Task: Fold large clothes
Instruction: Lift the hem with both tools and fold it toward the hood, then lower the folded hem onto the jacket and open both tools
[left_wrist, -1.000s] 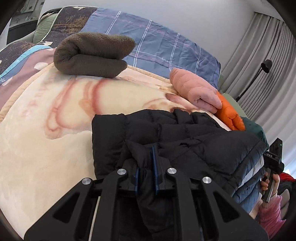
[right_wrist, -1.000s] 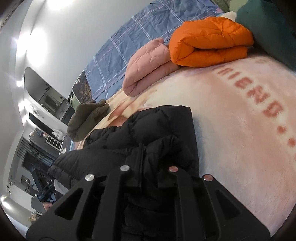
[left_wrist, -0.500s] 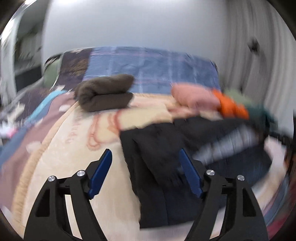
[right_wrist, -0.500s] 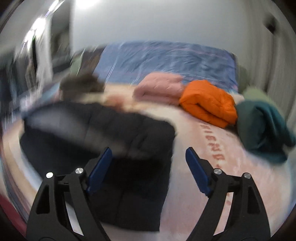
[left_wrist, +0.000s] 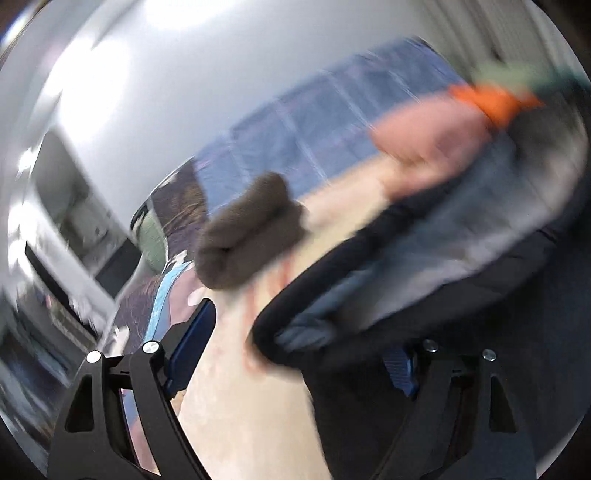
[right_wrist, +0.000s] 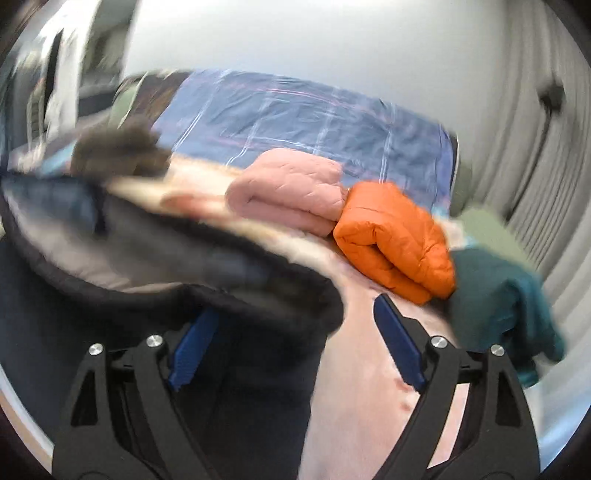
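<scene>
A black puffer jacket (left_wrist: 443, 332) with grey lining lies on the cream blanket (left_wrist: 240, 406), blurred by motion. My left gripper (left_wrist: 295, 360) hovers over its left edge with its jaws opening wide. The jacket's rim reaches between them and hides the right pad's tip, but nothing is pinched. In the right wrist view the same jacket (right_wrist: 240, 387) fills the lower left. My right gripper (right_wrist: 295, 343) stands wide open above the jacket's right edge. Black fabric covers the tip of its left pad, while its right pad is over the bare blanket (right_wrist: 369, 387).
Folded garments line the far side of the bed: a brown one (right_wrist: 118, 151), a pink jacket (right_wrist: 291, 188) and an orange jacket (right_wrist: 395, 240). A teal garment (right_wrist: 506, 302) is heaped at the right. A blue plaid cover (right_wrist: 303, 118) lies behind, with curtains at the right.
Both grippers were shut on the black jacket a second ago. They have let go, opened wide, risen and rolled. The jacket now shows its grey lining.
</scene>
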